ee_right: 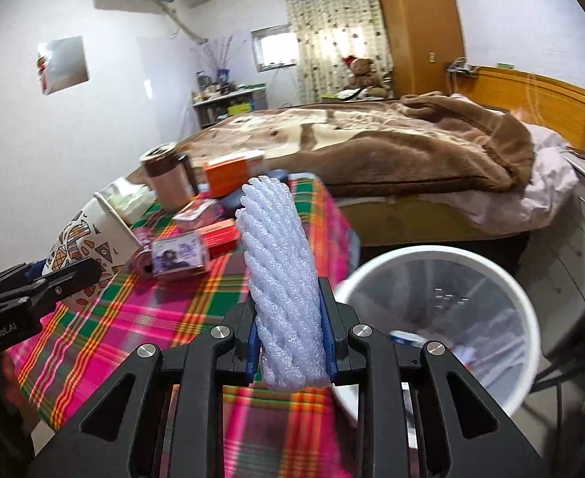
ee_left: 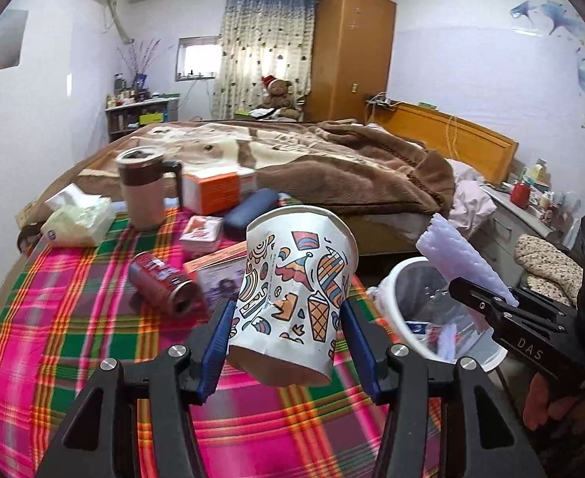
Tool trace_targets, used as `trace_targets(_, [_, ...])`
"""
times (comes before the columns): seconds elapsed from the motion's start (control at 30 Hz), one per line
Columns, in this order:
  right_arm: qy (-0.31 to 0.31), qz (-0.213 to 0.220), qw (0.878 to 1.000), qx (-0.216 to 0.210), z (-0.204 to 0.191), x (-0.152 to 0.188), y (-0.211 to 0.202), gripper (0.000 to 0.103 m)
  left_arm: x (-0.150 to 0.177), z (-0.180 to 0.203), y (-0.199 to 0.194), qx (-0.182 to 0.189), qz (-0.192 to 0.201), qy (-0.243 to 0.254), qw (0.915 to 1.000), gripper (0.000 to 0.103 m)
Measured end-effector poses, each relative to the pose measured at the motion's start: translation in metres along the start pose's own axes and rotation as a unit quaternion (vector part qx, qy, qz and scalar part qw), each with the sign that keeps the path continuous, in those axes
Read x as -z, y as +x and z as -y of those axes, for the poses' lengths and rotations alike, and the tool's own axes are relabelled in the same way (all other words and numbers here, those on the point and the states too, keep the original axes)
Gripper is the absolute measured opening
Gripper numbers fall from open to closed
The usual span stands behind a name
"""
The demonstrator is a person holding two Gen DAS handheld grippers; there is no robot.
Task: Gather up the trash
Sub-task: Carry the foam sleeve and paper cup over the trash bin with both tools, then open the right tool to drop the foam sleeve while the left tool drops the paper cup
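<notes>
While both grippers hold trash, a white bin (ee_right: 531, 306) sits beside the plaid table (ee_left: 73, 318).
Left gripper (ee_left: 288, 334) clamps a paper cup (ee_left: 296, 290) above the table; right gripper (ee_right: 292, 342) pinches a foam net (ee_right: 280, 279) near the bin.

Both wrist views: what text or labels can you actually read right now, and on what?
"DAS": on the right gripper body, seen from the left wrist view.
"GenRobot.AI": on the left gripper body, seen from the right wrist view.
Red can: white lettering, too blurred to read.
Orange box and the flat boxes by the can: print too small to read.
Paper cup: drawings only, no words.
</notes>
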State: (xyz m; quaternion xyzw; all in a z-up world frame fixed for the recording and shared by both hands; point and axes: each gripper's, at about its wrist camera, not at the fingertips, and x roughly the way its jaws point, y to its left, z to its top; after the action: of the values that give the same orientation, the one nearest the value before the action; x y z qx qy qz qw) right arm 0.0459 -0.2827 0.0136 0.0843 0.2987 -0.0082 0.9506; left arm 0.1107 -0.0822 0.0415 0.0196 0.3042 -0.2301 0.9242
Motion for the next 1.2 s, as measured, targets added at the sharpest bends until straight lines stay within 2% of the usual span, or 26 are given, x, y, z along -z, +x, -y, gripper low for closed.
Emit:
trace_targets(0.33, [0.034,0.013,0.997,0.064,0.047,-0.001,-0.013,0.025,-0.013,0.062,0.029,0.052,-0.007,0.027,0.9983,0.055])
trace_targets(0.57, [0.058,0.005,0.993,0.102,0.079,0.005,-0.015,0.025,-0.017,0.103,0.056,0.088,-0.023,0.044,0.9948,0.055])
trace_targets(0.9, [0.073,-0.021,0.989,0.124,0.104,0.015,-0.009,0.026,-0.012,0.141,0.092,0.096,-0.05,0.061,0.9923,0.055])
trace_targets(1.2, [0.079,-0.053,0.986,0.14,0.12,0.025,0.002,0.026,-0.007,0.16,0.117,0.11,-0.073,0.066,0.989,0.056])
